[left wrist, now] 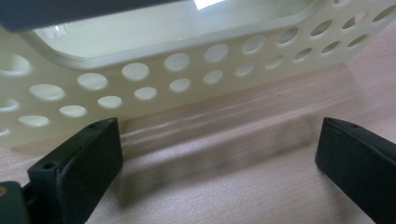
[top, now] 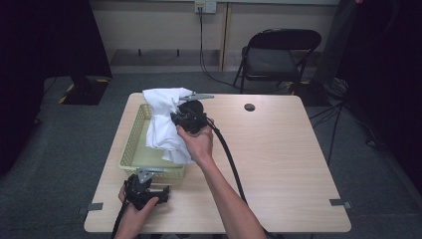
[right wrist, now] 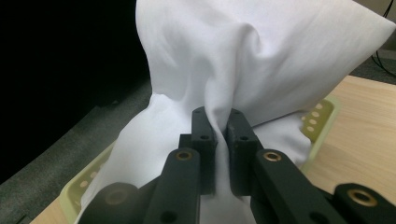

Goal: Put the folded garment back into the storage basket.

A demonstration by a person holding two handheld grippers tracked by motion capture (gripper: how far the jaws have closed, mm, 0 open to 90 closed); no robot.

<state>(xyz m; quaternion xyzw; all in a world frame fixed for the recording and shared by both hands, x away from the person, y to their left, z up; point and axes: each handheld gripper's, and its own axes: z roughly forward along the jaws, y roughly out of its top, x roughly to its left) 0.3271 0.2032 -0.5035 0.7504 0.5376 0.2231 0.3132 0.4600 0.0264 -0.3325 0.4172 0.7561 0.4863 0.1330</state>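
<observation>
On a pale wooden table in a grey-carpeted room with a folding chair beyond, the right gripper pinches a white cloth hanging over the perforated basket below it, open tabletop to its right, while the left gripper, jaws spread empty, faces the basket's near wall.

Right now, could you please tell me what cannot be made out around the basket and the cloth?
- Basket floor: high view, covered by the white cloth.
- Cloth's lower end: right gripper view, behind the right hand-held gripper.
- Basket's far end: left gripper view, cut off by the edge.
</observation>
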